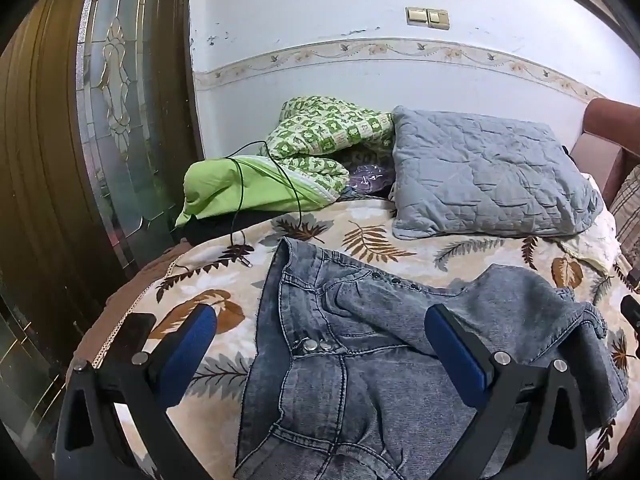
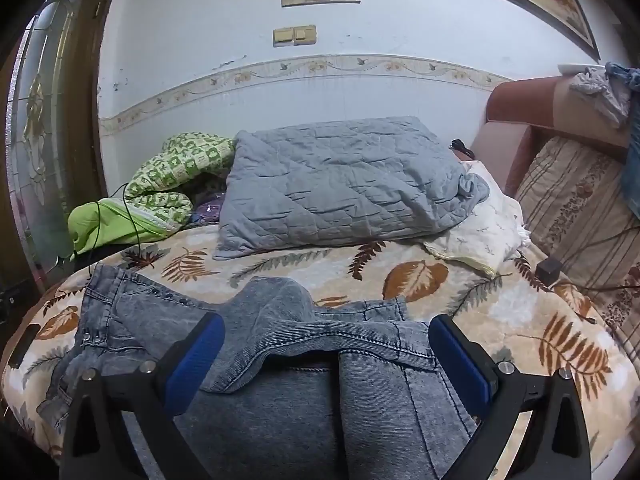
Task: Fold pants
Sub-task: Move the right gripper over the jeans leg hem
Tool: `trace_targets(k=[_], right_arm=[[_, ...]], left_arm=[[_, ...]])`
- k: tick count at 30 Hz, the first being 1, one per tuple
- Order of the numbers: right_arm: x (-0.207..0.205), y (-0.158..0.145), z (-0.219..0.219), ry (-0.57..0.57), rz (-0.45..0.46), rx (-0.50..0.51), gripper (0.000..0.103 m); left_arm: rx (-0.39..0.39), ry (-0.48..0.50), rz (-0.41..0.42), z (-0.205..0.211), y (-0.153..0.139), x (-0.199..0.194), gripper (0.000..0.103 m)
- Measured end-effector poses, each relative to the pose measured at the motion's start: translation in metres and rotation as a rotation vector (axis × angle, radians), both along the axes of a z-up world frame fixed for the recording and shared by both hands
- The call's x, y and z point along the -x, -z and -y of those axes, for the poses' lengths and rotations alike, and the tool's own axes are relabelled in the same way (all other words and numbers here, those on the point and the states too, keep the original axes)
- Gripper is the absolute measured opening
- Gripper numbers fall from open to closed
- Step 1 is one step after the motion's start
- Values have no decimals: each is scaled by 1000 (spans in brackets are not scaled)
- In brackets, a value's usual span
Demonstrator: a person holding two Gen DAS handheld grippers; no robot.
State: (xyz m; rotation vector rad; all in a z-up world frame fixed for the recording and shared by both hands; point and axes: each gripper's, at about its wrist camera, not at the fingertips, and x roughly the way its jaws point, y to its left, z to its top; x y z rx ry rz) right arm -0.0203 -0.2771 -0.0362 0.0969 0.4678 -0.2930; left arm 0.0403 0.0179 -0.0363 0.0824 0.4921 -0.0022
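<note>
Left wrist view is showing the grey jeans [image 1: 360,360] lying waistband-far on the bedspread [image 1: 192,280], running lengthwise between the wide-open left gripper [image 1: 320,344], right gripper [image 2: 326,352] likewise gaping.

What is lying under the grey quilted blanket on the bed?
The grey quilted blanket lies on the leaf-print bedspread, and a white cloth sticks out beneath its right side. Whatever else it covers is hidden.

Bed [image 2: 500,312], leaf-print cover. Near: grey jeans [image 2: 280,360] crumpled. Far: grey quilted pillow [image 2: 340,184]; green quilt [image 2: 160,188] far left; cream cloth [image 2: 480,232] right.
</note>
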Motion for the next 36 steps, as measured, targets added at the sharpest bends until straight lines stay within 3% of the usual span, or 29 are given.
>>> trace_targets(k=[17,28,32,36], right_arm=[[8,-2,18,36,-19,9,103],[31,9,82,172,-89,-27,103],[32,27,126,230,-179,-141,103],[35,60,176,270,-275,-358,103]], left_arm=[[-13,-8,-2,3,-1,-3,103],[-29,24,-13,17,11,-8,103],[-28,92,-76,29,34,-17,103],[-20,163,-189,43,58,-26,103]])
